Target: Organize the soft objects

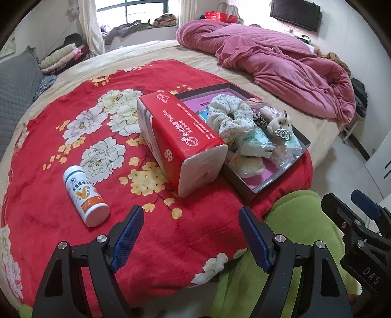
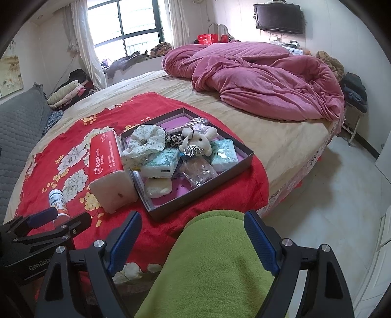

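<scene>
A dark shallow box [image 2: 240, 166] [image 1: 244, 188] on the red floral blanket [image 1: 61, 151] holds a floral scrunchie [image 2: 144, 141] [image 1: 229, 115], a small plush toy [image 2: 198, 140] [image 1: 276, 124], tissue packs [image 2: 160, 165] and a clear bag [image 2: 198, 172]. A red tissue pack [image 1: 178, 137] [image 2: 105, 156] leans against the box's left side. Left of it a white bottle [image 1: 85, 195] [image 2: 58, 198] lies on the blanket. My left gripper [image 1: 190, 234] hangs open over the blanket's near edge, holding nothing. My right gripper [image 2: 193, 239] is open above a green fleece-covered leg [image 2: 207, 264].
A crumpled pink quilt [image 2: 256, 80] lies across the far side of the bed. Grey cushions [image 2: 17, 137] and folded clothes [image 2: 68, 90] sit at the left. Tiled floor [image 2: 330, 195] runs along the right of the bed. A TV [image 2: 278, 17] hangs on the far wall.
</scene>
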The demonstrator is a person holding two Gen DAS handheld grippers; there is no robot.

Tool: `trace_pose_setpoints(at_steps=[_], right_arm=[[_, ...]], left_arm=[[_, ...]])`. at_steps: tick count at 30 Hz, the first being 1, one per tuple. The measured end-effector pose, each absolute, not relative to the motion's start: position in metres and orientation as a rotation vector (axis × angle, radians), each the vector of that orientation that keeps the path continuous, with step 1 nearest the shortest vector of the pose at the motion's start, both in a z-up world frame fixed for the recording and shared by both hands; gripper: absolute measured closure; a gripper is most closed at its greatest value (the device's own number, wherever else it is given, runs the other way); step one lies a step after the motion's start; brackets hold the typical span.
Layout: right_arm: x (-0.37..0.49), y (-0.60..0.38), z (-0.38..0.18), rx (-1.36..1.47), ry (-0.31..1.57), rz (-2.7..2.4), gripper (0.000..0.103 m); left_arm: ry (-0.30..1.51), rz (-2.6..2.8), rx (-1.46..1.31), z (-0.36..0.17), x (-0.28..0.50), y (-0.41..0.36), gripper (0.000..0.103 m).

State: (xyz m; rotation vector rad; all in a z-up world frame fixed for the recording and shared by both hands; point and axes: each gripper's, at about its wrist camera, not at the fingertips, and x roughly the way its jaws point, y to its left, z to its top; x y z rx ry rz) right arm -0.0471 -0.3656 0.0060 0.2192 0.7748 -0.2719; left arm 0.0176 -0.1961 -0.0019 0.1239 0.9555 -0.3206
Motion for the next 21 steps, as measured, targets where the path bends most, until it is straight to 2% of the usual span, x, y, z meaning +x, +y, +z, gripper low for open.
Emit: trace_pose_setpoints(at_steps=[13, 21], right_arm=[[-0.048, -0.365, 0.007, 0.219, 0.772, -0.274, 0.018], [-0.046, -0.362, 0.011, 0.195, 0.772, -0.267, 0.018]], left_arm=[[0.961, -0.316, 0.12, -0.002, 0.019, -0.194, 0.022], [0.937, -0.375, -0.007, 0.012, 0.033, -0.17, 0.022]])
